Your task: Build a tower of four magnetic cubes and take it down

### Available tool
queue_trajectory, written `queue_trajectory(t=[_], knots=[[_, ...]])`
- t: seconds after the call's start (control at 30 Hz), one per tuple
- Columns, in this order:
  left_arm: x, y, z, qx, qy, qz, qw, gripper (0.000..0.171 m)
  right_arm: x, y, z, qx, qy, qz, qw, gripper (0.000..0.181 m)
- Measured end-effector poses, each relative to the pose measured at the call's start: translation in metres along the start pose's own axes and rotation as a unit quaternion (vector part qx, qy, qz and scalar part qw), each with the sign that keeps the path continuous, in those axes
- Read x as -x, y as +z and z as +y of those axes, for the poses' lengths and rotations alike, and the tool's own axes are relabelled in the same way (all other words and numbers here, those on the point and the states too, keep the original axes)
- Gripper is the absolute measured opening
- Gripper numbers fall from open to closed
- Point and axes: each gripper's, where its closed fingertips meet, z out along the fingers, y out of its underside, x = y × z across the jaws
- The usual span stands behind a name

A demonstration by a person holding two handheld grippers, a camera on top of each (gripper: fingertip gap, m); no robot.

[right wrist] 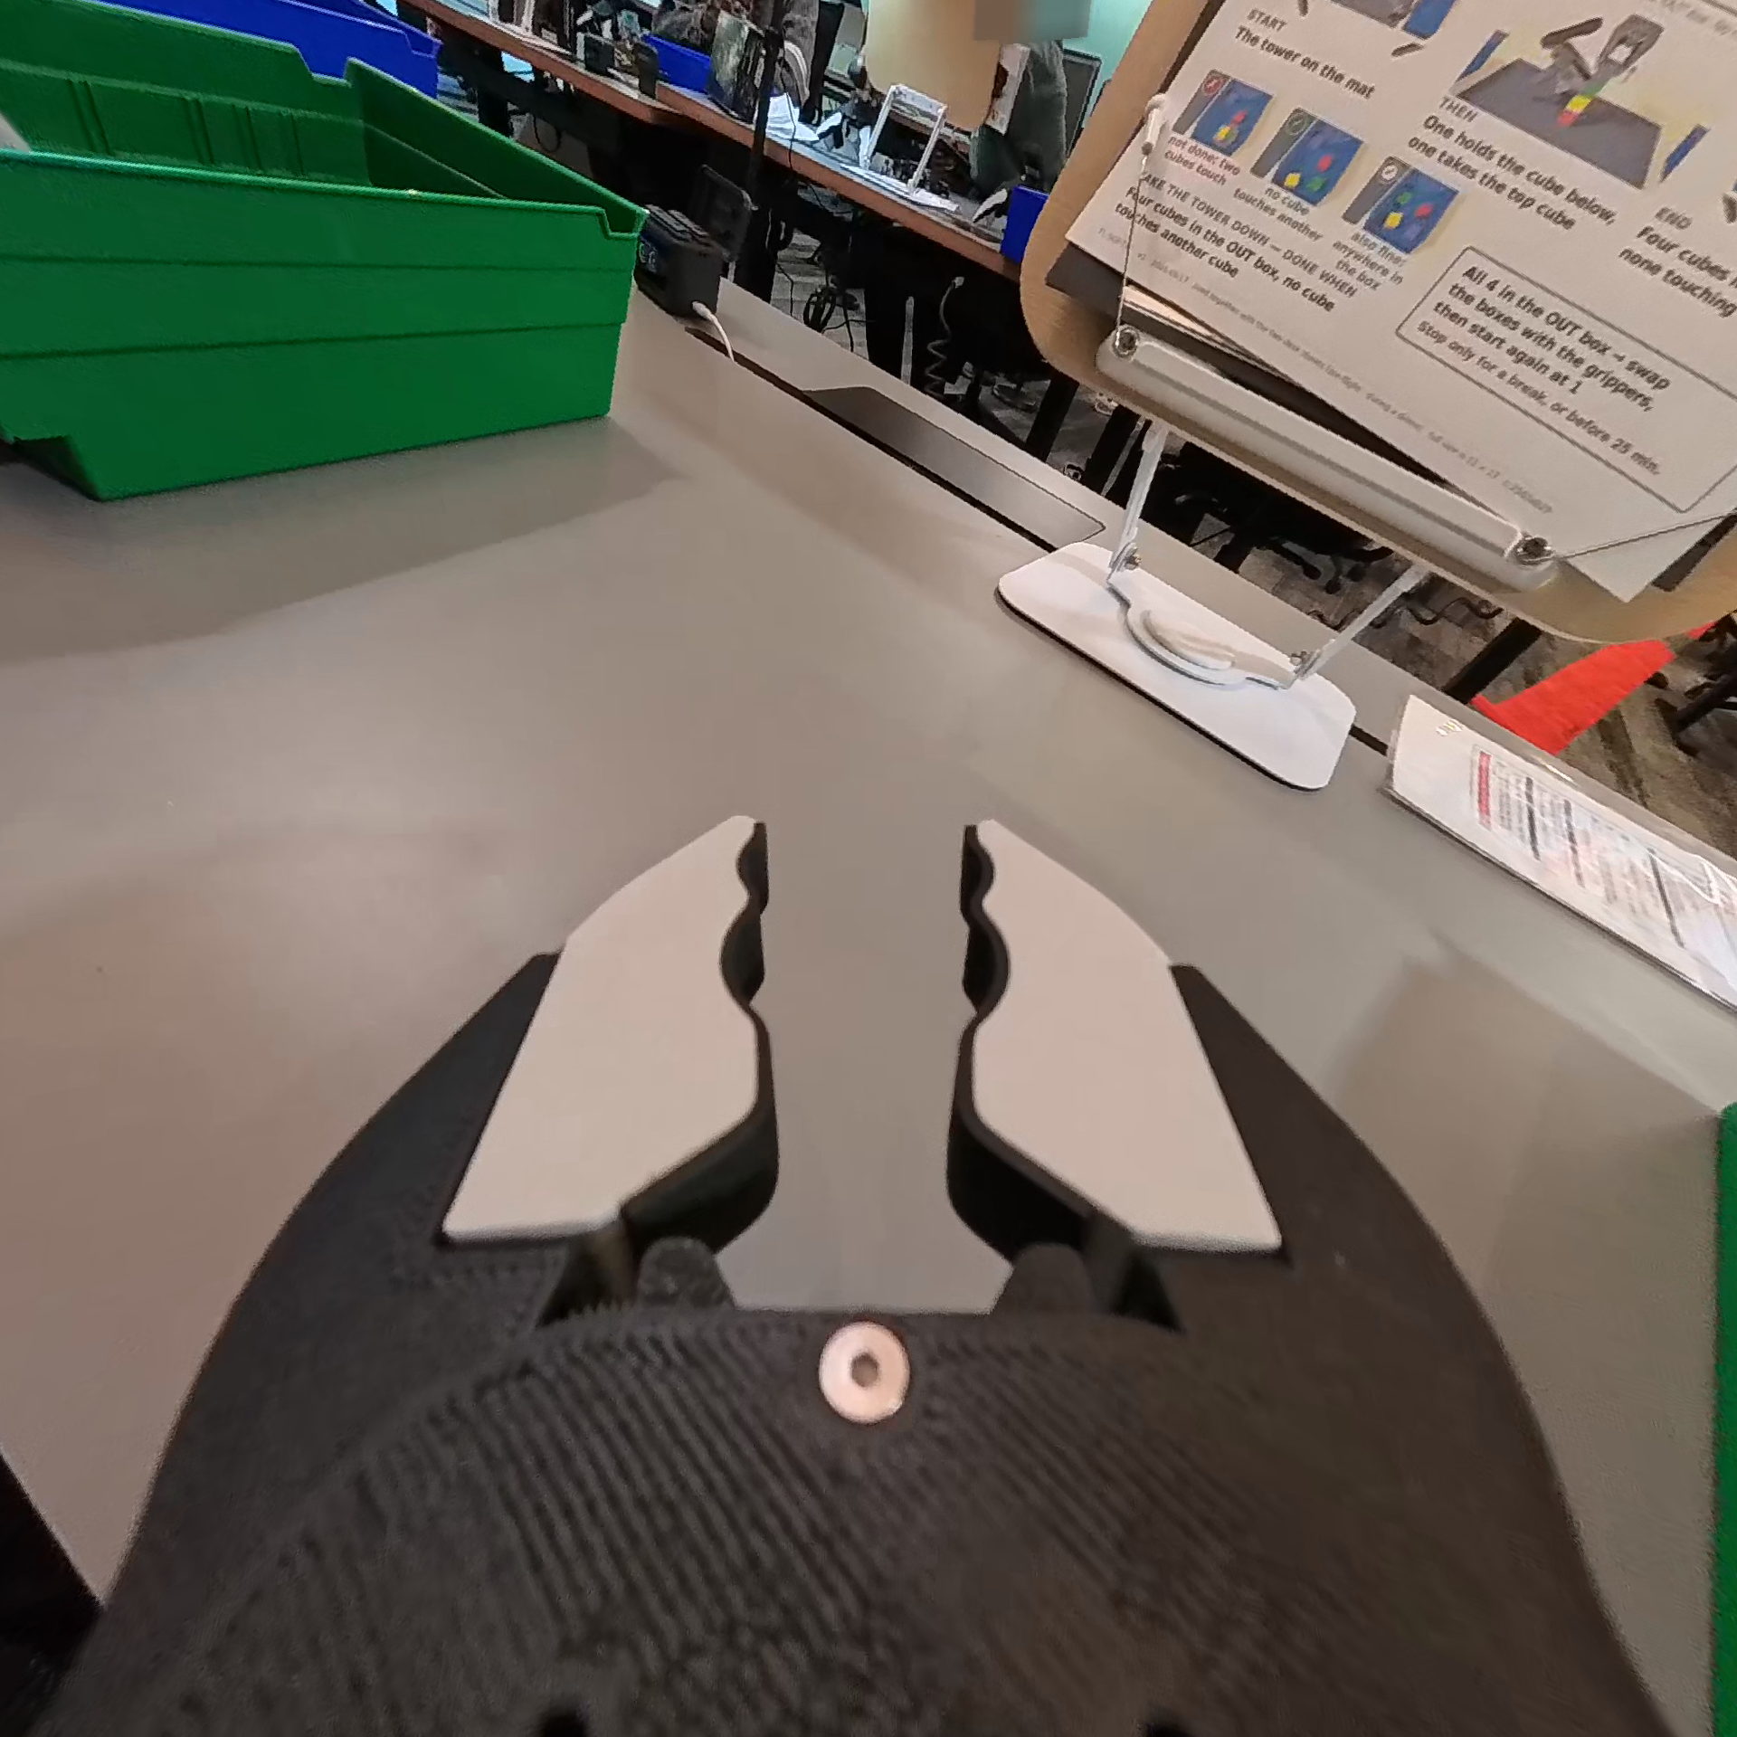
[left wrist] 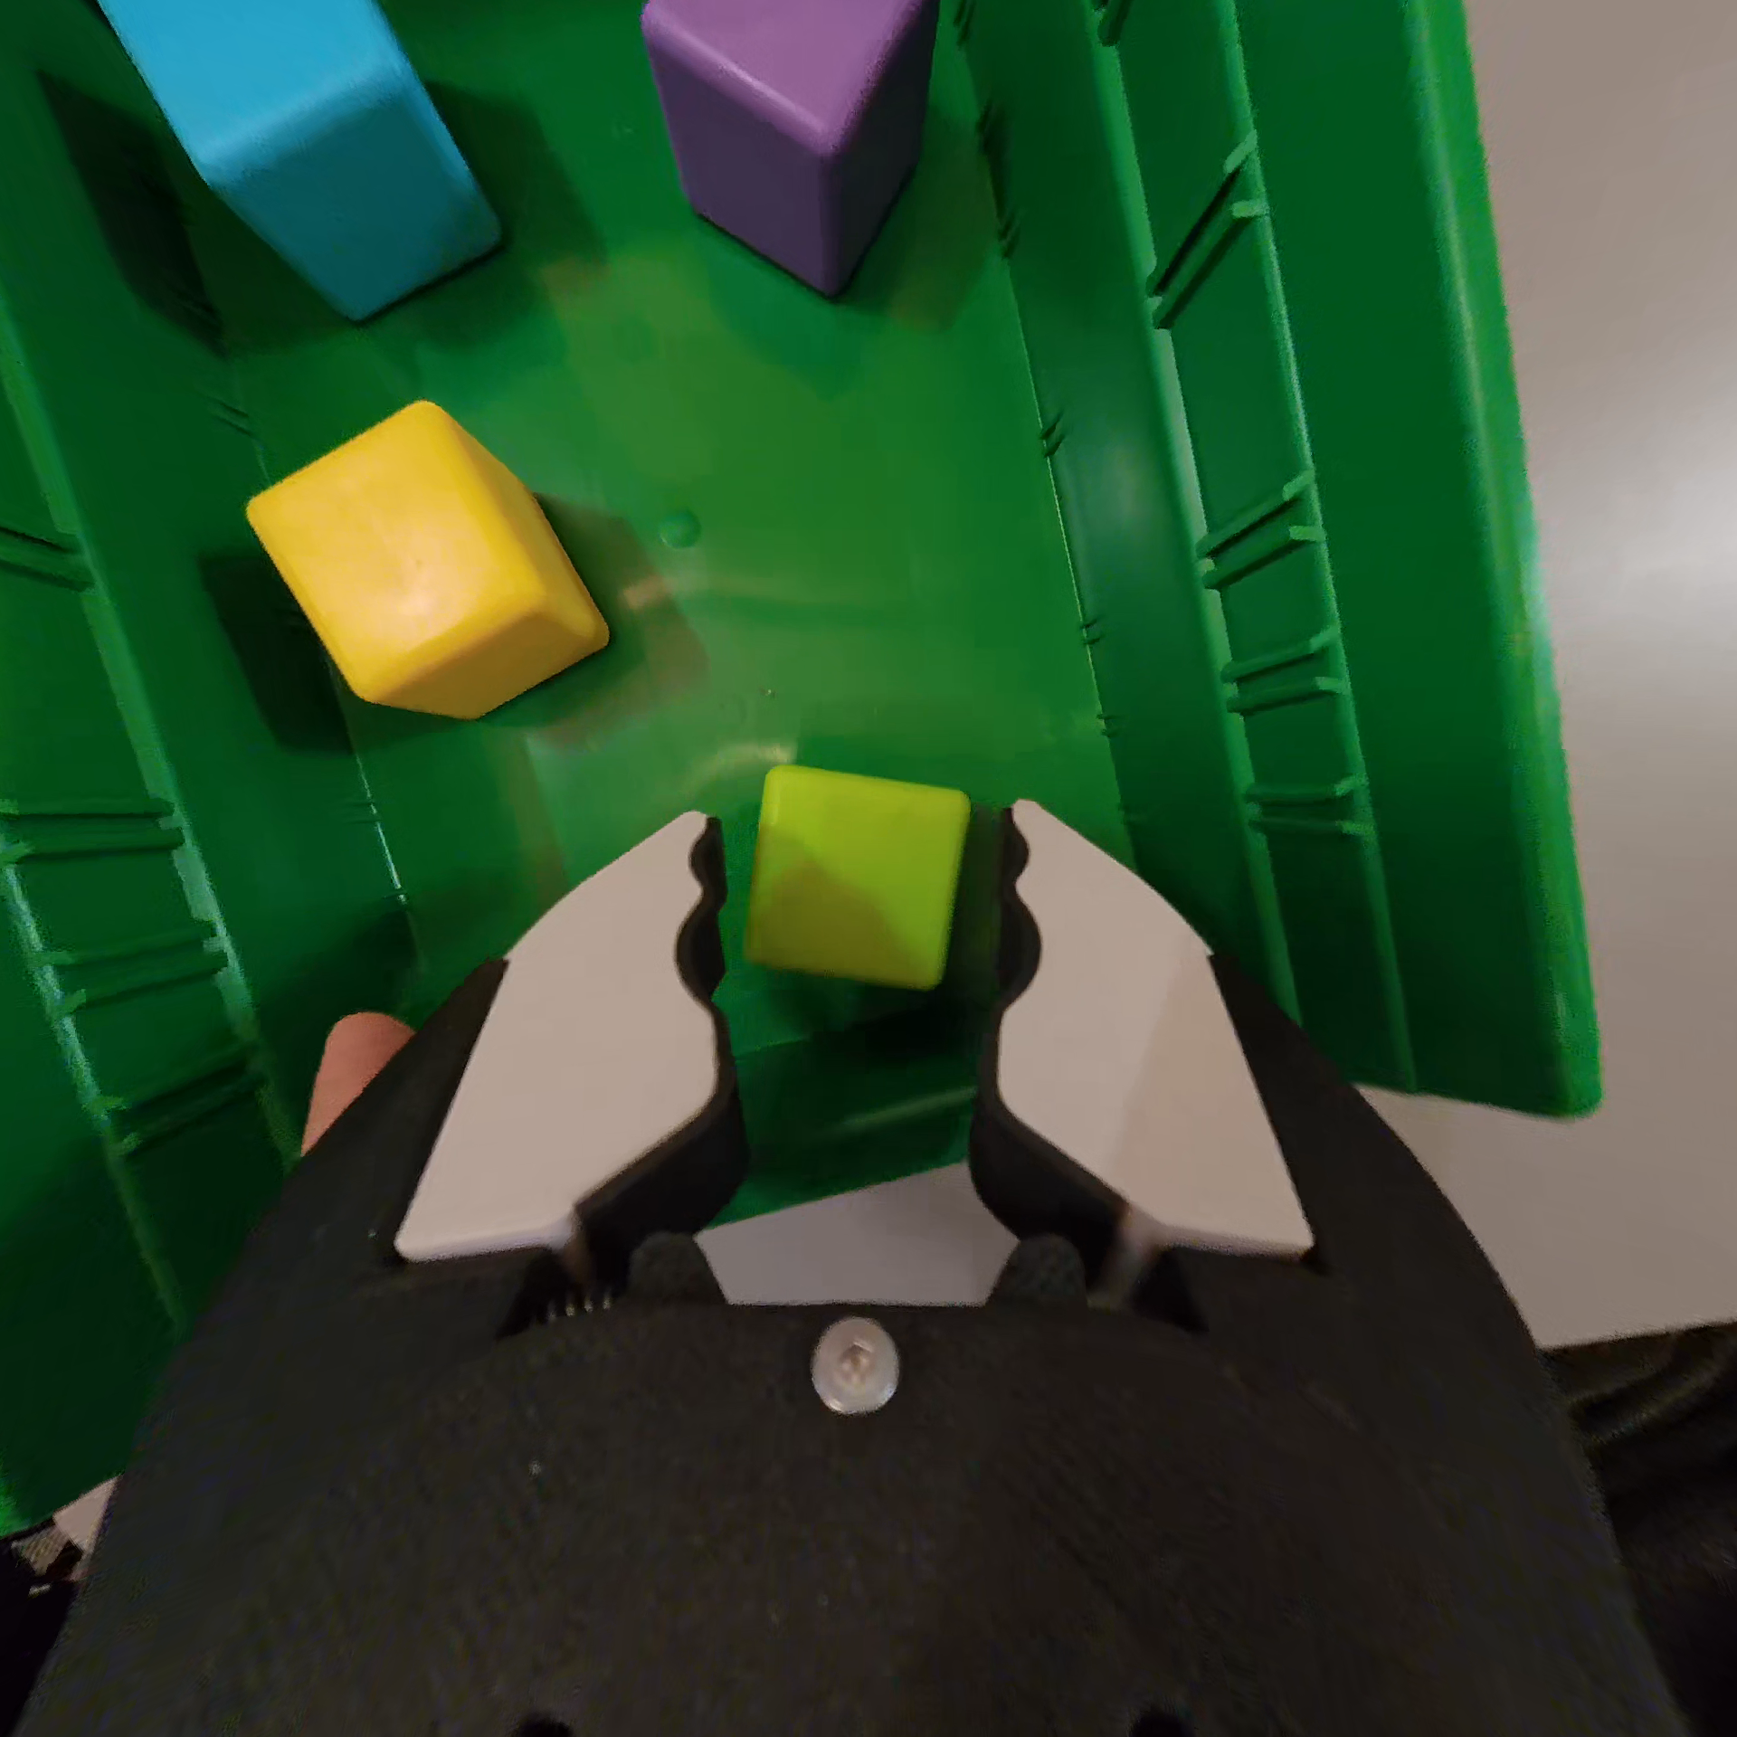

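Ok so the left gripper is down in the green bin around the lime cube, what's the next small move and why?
Probably close the left gripper. Its fingers straddle the lime cube with a gap showing on each side, so nothing is gripped yet. The yellow cube sits apart, clear of the fingers. The right gripper hangs open over bare table.

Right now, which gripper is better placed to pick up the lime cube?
Left. The left gripper is open around the lime cube inside the green bin. The right gripper hangs open over bare table.
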Motion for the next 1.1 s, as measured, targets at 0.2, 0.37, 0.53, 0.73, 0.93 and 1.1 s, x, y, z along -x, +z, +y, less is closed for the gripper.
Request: queue_trajectory(t=[0.2,0.37,0.53,0.73,0.93,1.1], knots=[[0.002,-0.009,0.015,0.021,0.032,0.036,0.999,0.06,-0.001,0.0,0.003,0.005,0.005,0.0,1.0,0.04],[0.005,0.004,0.023,0.042,0.043,0.023,0.998,0.051,0.003,0.001,0.002,0.005,-0.003,-0.003,1.0,0.04],[0.003,0.002,0.014,0.025,0.04,0.026,0.999,0.047,0.002,0.001,0.003,0.006,-0.002,-0.002,1.0,0.04],[-0.003,-0.053,-0.022,-0.062,0.05,0.013,0.997,0.048,-0.001,0.001,0.002,0.005,0.006,0.0,1.0,0.04],[-0.101,-0.132,-0.072,-0.205,0.162,0.102,0.96,0.047,-0.009,0.0,0.004,0.009,0.001,0.012,1.0,0.039],[-0.216,-0.103,-0.084,-0.205,0.304,0.184,0.912,0.045,-0.044,-0.014,0.009,0.011,0.042,0.052,0.998,0.039]])
